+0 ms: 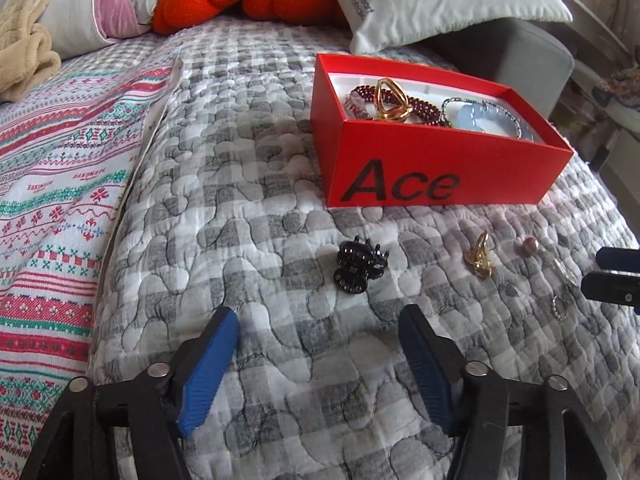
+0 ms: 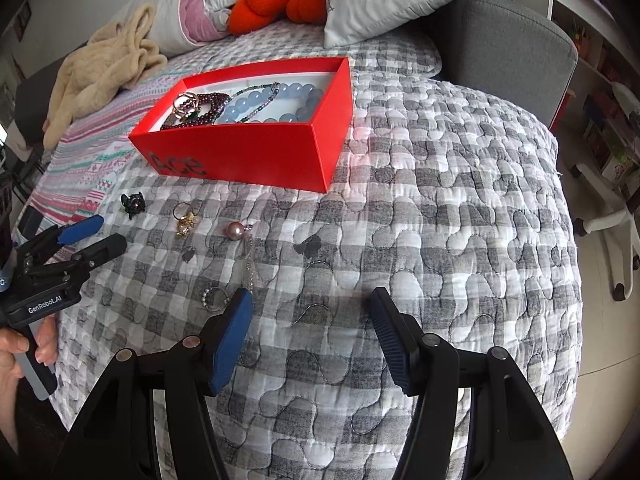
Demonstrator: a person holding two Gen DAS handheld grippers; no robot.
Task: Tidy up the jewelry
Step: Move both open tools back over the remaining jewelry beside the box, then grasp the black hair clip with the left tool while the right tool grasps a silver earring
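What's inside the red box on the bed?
The red box holds a pale blue bead necklace, a dark red beaded bracelet, a thin green-beaded strand and a gold ring-shaped piece. Whatever lies beneath them is covered.

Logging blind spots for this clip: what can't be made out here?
- Red box contents: left wrist view, the near wall hides the lower part.
- Thin chain below the pearl: right wrist view, too fine to trace.
- Small ring: left wrist view, too small.
- Right tongs: left wrist view, cut off by the edge.
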